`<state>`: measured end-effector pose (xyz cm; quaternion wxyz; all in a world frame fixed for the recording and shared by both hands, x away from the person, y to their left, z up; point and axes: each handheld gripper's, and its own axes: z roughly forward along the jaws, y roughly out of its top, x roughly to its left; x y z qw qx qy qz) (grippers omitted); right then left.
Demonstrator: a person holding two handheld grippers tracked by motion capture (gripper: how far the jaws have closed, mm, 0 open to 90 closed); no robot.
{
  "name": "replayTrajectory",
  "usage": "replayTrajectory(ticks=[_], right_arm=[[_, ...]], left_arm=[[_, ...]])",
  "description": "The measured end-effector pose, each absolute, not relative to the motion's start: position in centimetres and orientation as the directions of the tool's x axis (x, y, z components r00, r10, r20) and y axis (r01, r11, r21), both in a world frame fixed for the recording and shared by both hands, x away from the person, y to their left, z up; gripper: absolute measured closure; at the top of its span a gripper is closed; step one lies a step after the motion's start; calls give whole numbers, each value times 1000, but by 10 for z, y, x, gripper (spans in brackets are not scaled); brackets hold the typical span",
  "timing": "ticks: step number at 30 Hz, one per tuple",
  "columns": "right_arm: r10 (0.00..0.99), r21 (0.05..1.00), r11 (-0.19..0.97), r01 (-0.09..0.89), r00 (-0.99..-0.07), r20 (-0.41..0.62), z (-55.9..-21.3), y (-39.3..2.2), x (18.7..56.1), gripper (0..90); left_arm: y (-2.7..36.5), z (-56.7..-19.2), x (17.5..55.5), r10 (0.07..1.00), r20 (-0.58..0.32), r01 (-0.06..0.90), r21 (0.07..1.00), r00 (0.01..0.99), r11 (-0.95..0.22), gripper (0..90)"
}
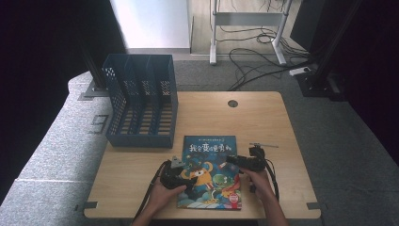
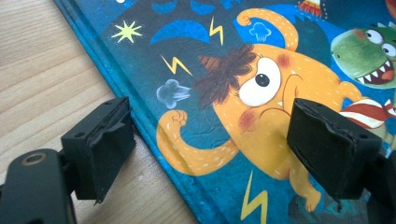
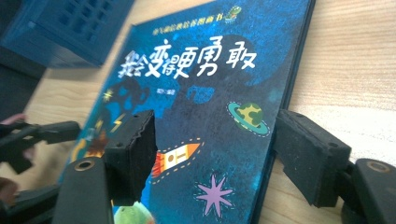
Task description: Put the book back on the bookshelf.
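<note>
Two grippers at a picture book [image 1: 210,172]

Left gripper [image 2: 210,149] and right gripper [image 3: 215,161] straddle its opposite edges on the worktop [image 1: 263,117], fingers released.

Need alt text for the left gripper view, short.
Two open black jaws straddle the left edge of a blue picture book lying flat on a wooden table. One jaw is over the bare wood, the other over the cover's orange cartoon monster.

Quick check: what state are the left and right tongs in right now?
Left tongs: open, straddling the left edge of the picture book, not gripping.
Right tongs: open, straddling its right edge, not gripping.
</note>
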<state>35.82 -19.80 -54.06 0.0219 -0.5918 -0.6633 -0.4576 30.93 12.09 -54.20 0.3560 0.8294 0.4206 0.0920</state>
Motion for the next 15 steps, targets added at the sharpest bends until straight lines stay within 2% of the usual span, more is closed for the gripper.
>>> replayTrajectory(ticks=[15], right_arm=[[665,552,-158,819,-325,673,-534,-210,356,307]], left_arm=[[126,-541,312,759,-191,647,670,622,-362,142]])
